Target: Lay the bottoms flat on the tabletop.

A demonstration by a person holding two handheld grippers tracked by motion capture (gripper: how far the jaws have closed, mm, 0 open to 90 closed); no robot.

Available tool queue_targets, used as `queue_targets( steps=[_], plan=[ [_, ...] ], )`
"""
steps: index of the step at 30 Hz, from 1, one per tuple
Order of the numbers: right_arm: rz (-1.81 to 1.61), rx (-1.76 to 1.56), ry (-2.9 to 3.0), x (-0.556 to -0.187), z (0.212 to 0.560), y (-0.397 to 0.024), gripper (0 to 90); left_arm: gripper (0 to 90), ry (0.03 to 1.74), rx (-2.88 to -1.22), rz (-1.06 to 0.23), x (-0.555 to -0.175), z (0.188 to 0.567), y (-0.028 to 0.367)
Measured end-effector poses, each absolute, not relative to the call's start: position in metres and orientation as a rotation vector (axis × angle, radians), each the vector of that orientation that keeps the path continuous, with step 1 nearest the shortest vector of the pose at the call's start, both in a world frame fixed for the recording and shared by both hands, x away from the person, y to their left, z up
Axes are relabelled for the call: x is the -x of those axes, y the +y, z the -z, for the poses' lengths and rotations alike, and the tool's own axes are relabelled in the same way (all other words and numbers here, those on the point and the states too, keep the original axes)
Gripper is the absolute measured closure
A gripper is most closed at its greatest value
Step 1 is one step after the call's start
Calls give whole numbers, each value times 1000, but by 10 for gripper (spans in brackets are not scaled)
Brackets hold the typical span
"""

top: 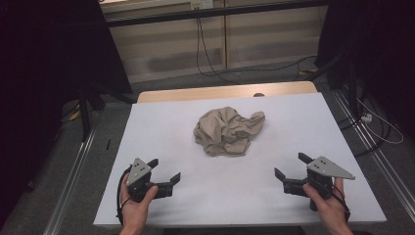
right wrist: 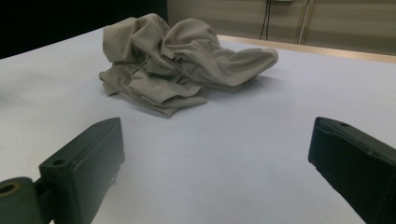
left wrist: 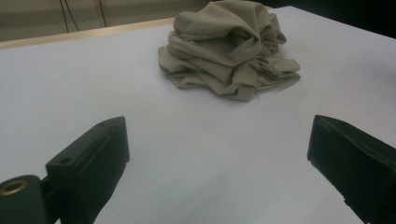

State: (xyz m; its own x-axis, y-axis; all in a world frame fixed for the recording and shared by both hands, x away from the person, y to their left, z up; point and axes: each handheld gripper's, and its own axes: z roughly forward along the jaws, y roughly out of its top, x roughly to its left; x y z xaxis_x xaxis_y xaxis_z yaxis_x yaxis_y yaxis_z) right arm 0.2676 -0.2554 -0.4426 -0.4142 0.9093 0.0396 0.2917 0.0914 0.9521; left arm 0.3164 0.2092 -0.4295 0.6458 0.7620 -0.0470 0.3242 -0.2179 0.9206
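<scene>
Inspector A: Item under work is the crumpled beige cloth (top: 228, 131), lying in a heap near the middle of the white surface (top: 161, 122), slightly toward the far edge. Status of the tools?

Inspector B: Left gripper (top: 165, 171) sits at the near left, right gripper (top: 288, 165) at the near right, each in a hand. Both have their jaws spread wide with nothing between them. Both are well apart from the cloth and angled inward toward it.

Inspector A: Step in hand?

Inspector B: By my judgement, the start: the cloth is untouched and bunched, no grip made. The approach is yet to come.

Inspector A: What does the next move call for?

Inspector B: Bringing both grippers forward and inward to the heap, then picking an edge or corner. The folds are tangled, so a clean edge is hard to single out; the lobe (right wrist: 252, 58) sticking out at one side looks the readiest hold.

Inspector A: Obstructions?

Inspector B: None on the surface between grippers and cloth. Beyond the far edge run a wooden strip (top: 225, 91) and floor cables (top: 254, 68), all outside the working area.
</scene>
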Motion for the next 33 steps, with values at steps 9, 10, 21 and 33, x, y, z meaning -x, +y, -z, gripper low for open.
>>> queue_targets(
  steps=[9, 10, 21, 33],
  plan=[
    [-1389, -1146, 1846, -273, 440, -240, 9, 87, 902, -1855, -424, -335, 436, 202],
    [-1391, -1130, 1856, -274, 439, -238, 9, 86, 895, -1843, -422, -338, 436, 200],
    [-1416, -1060, 1970, -312, 428, -206, 43, 88, 899, -1837, -392, -353, 430, 185],
    [-1379, -998, 2147, -371, 419, -152, 108, 87, 827, -1808, -434, -376, 404, 153]
  ],
)
